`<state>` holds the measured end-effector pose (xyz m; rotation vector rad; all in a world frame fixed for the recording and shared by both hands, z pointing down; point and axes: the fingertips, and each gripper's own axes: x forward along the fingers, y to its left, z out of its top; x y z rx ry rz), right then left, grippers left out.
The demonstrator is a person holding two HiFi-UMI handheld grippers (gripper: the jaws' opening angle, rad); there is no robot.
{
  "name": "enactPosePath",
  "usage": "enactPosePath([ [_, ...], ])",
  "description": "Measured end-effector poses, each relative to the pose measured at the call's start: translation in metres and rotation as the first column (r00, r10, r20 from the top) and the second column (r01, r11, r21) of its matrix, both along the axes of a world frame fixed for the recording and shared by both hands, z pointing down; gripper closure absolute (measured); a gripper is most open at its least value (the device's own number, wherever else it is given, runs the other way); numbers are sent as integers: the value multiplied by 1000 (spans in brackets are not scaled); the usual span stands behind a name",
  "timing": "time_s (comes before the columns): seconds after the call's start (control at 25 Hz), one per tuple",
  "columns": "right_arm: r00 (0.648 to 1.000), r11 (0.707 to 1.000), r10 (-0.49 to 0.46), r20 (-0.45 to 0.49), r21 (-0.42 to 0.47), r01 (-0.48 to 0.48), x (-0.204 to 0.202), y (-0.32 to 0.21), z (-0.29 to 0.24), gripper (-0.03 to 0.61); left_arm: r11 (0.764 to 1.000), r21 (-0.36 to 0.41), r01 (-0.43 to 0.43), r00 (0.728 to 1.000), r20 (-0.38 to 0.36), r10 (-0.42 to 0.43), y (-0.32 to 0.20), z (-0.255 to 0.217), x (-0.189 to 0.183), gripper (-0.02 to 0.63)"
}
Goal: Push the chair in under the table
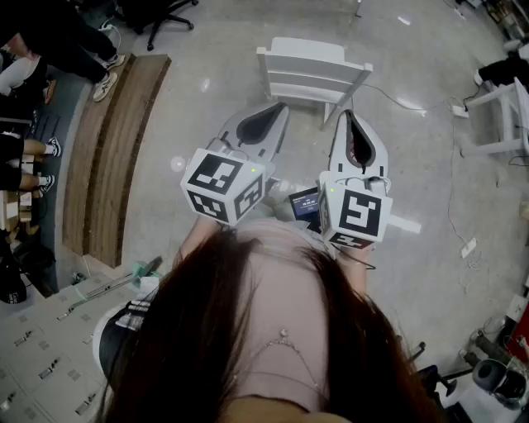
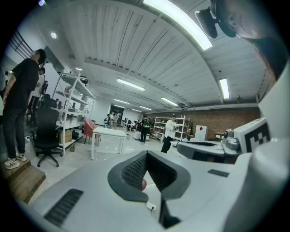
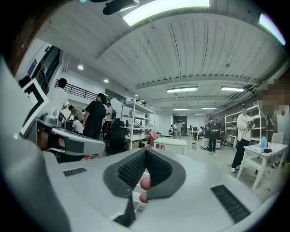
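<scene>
A white slatted chair (image 1: 310, 70) stands on the grey floor straight ahead of me in the head view. Both grippers are held level in front of my body, tips pointing at the chair and stopping just short of it. The left gripper (image 1: 277, 109) is shut with nothing between its jaws, and so is the right gripper (image 1: 349, 117). In the left gripper view the left gripper (image 2: 146, 155) has its black pads (image 2: 131, 170) meeting, with a white table (image 2: 108, 134) far off across the room. The right gripper (image 3: 146, 152) is shut in its own view too, and a white table (image 3: 171, 143) shows beyond it.
A low wooden platform (image 1: 116, 149) runs along the left, with people's feet beside it. A black office chair (image 1: 161, 16) is at the top. White furniture (image 1: 504, 116) and floor cables (image 1: 455, 206) lie to the right. Shelves and several people stand in the distance.
</scene>
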<state>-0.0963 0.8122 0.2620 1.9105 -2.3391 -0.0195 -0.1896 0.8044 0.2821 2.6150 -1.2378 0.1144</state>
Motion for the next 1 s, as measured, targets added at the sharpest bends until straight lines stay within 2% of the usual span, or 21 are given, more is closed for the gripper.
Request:
enactPosePath([
  [0.48, 999, 999, -37, -29, 11, 37, 38, 1, 12, 558, 999, 35, 29, 1000, 9, -29, -2, 3, 32, 606],
  [0.68, 998, 998, -58, -10, 19, 58, 45, -1, 13, 558, 998, 26, 54, 998, 18, -54, 1, 9, 34, 605],
  [1.0, 994, 996, -90, -58, 4, 90, 44, -19, 23, 558, 997, 4, 76, 997, 30, -76, -14, 19, 32, 606],
])
